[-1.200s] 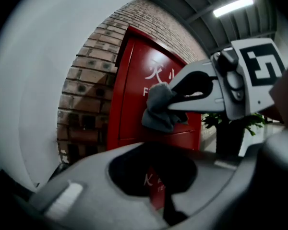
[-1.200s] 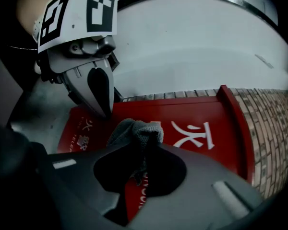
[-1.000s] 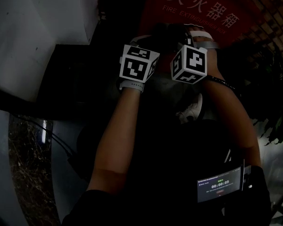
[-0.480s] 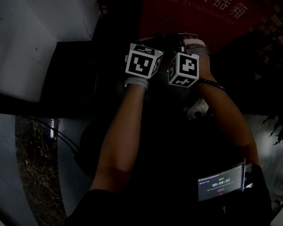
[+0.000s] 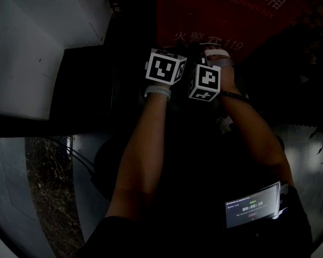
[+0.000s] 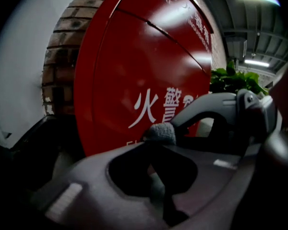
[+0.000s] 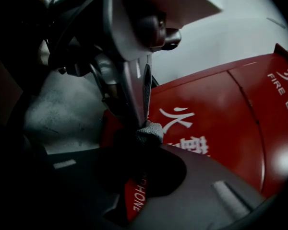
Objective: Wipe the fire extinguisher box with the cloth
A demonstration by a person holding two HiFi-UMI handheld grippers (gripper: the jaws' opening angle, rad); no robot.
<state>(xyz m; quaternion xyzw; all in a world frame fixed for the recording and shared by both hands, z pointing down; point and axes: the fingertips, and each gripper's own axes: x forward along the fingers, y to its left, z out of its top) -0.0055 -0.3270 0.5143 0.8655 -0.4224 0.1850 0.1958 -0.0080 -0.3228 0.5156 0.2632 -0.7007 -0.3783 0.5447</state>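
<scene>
Big red metal fire extinguisher box (image 6: 134, 71) with white lettering is standing against a brick wall (image 6: 62, 51), right in front of both grippers. Left gripper (image 6: 156, 145) and right gripper (image 7: 145, 145) are meeting tip to tip, each clamping tight on the small grey textured cloth (image 6: 160, 133), near the box front; contact unclear.

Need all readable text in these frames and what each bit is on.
"FIRE EXTINGUISHER BOX": white print on the red fire extinguisher box, head view.
"火警", then "119": white, lower on the same box front.
"PHONE": tail of a cut-off word, low on the box, right gripper view.
"00:00:10": timer on the small screen; its other print is too small to read.
The big Chinese characters at the box top are cut off by the frame.
</scene>
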